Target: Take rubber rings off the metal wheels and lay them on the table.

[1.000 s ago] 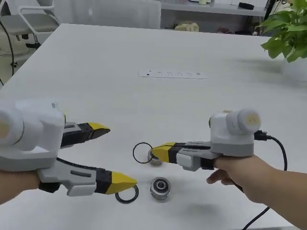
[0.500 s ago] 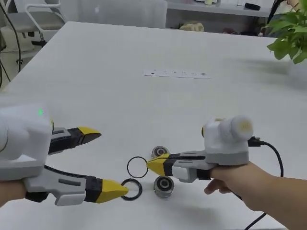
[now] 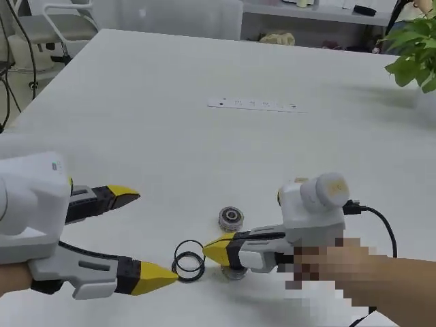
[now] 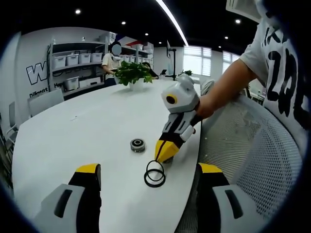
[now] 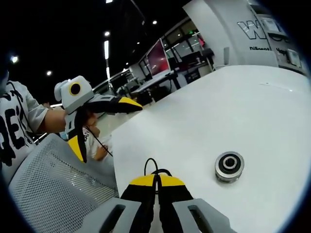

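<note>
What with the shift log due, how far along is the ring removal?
Done: one thick rubber ring lies on the table. In hand: the shut right tool pinches a thin rubber ring low over the thick one, not yet released; the left tool is open, holding nothing. Left: release it, check the far metal wheel and the near metal wheel; I cannot tell whether either wears another ring.

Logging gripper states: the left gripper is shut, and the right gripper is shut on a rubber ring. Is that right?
Not quite. The left gripper is open, its jaws wide apart in the left gripper view. The right gripper is indeed shut on a rubber ring.
</note>
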A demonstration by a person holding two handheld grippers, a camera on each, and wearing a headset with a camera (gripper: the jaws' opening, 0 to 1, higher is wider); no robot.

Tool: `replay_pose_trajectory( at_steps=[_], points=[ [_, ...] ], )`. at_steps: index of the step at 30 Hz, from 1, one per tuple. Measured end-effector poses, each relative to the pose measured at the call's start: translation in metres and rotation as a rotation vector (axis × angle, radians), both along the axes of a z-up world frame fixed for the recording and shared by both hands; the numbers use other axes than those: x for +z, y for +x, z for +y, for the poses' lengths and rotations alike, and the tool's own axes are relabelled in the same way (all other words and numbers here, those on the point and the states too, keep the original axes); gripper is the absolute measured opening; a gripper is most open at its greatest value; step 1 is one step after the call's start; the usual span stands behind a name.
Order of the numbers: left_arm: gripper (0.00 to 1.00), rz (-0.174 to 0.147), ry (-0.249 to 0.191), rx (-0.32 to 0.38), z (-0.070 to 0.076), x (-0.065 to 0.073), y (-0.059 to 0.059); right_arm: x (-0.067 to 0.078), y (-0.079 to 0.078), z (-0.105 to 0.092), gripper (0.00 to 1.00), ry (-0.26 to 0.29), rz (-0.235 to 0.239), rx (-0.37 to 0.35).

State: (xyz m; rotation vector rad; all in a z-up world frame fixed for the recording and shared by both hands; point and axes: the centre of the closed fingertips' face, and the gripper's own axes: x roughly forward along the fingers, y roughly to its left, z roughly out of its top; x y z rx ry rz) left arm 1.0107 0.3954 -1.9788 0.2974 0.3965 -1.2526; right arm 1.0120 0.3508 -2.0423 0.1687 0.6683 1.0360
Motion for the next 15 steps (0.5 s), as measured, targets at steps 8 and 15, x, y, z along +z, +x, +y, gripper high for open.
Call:
replay_pose_trajectory(
  at_steps=[8,15],
  points=[
    [0.79,0.005,0.007,0.007,0.004,-0.003,-0.002,-0.008,-0.003,0.005,0.00,-0.021,0.014,0.023],
    [0.79,0.010,0.012,0.009,0.005,-0.005,-0.004,-0.014,-0.003,0.004,0.00,-0.049,0.017,0.022]
  ],
)
